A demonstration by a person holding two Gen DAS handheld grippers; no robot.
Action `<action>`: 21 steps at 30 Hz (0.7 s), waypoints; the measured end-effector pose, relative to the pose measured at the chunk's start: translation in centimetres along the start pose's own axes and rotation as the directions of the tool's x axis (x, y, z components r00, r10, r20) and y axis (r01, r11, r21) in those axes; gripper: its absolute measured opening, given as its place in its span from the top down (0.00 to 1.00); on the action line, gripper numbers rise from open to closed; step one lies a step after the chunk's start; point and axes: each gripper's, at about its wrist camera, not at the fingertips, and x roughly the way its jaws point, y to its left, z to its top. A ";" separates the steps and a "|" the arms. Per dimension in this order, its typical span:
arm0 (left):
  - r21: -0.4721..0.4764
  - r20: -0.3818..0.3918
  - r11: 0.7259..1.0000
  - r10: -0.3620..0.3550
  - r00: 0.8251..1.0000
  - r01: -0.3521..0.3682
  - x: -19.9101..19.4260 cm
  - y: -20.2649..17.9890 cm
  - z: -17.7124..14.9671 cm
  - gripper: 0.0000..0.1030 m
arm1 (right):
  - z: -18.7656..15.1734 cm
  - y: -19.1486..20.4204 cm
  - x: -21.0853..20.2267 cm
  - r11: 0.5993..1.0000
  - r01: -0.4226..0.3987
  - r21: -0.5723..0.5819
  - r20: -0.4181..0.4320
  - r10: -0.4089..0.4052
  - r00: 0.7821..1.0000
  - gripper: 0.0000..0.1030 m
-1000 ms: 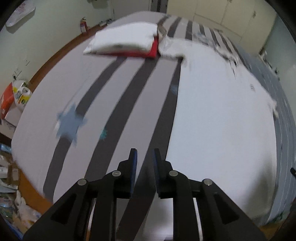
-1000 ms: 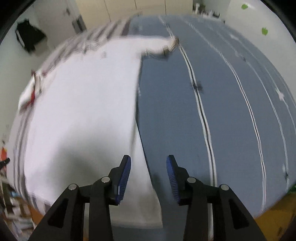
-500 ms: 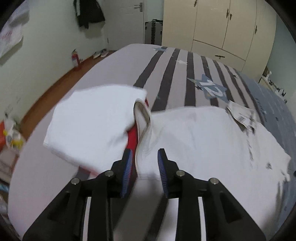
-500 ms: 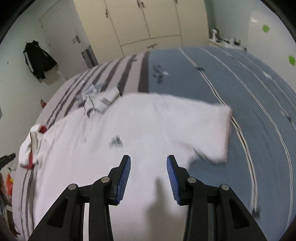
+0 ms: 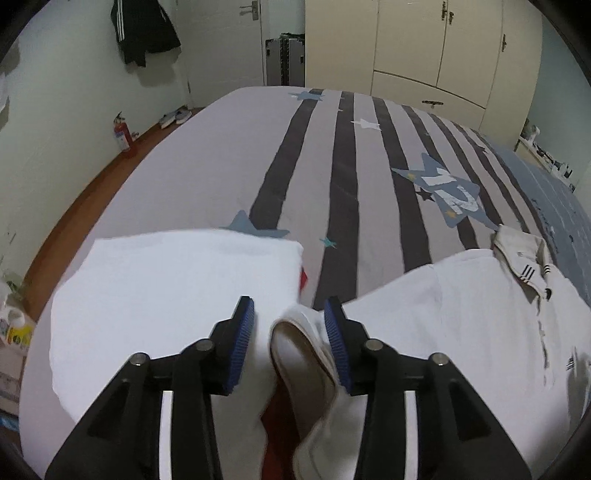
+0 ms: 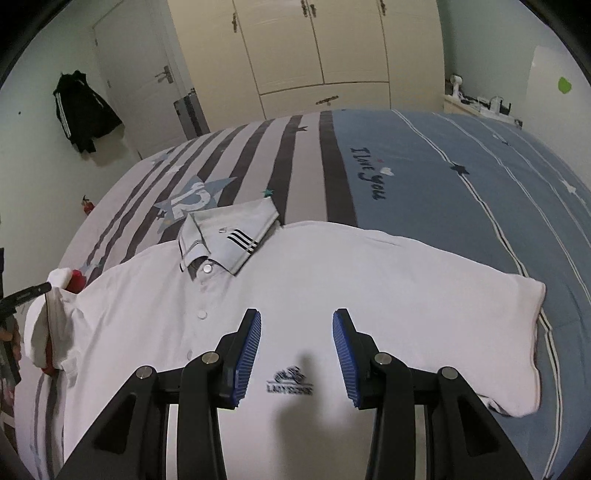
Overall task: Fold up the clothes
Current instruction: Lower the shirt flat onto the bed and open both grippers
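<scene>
White cotton covers most of both views: a polo shirt [image 6: 369,295] lies spread face up on the bed [image 6: 424,177], buttons showing down its front, its grey collar [image 6: 229,236] with black stripes pointing toward the far wardrobe [image 6: 314,48] and a small dark logo [image 6: 290,382] printed on the chest. The right gripper [image 6: 296,350] hovers over the chest with its jaws wide apart, holding nothing, the logo showing in the gap between its blue pads [image 6: 249,350]. One short sleeve [image 6: 517,332] lies flat over the blue half of the bedspread; the other sleeve [image 5: 306,354] is at the left side, its open cuff lying between the jaws of the left gripper [image 5: 291,343]. Those jaws stand apart, with the right pad just beside or touching the cuff and the left pad clear of it, so nothing is clamped. To the left of that sleeve sits a stack of folded white clothes [image 5: 177,288] with a red garment [image 5: 303,277] peeking out beneath its edge. The bedspread under this side is pale grey with dark stripes [image 5: 343,184] and a blue star patch [image 5: 450,195]. A black jacket [image 5: 146,31] hangs on the far wall, and a red fire extinguisher [image 5: 123,136] stands on the floor beside the bed.
</scene>
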 end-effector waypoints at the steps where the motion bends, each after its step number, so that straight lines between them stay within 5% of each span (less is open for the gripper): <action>1: 0.005 0.003 1.000 0.004 1.000 -0.004 0.0 0.1 0.0 0.95 | 0.0 0.3 0.3 1.000 0.001 0.000 -0.003 -0.001 1.000 0.64; 12: 0.036 0.045 0.995 -0.099 0.994 0.098 -3.4 -2.5 0.9 0.98 | 0.5 1.8 2.0 1.000 -0.021 -0.006 -0.016 0.021 1.000 0.64; 21: 0.086 -0.048 0.944 -0.315 0.948 0.318 -5.0 -16.8 1.5 0.98 | 0.6 -0.6 0.6 0.999 -0.036 0.009 -0.019 0.036 0.999 0.64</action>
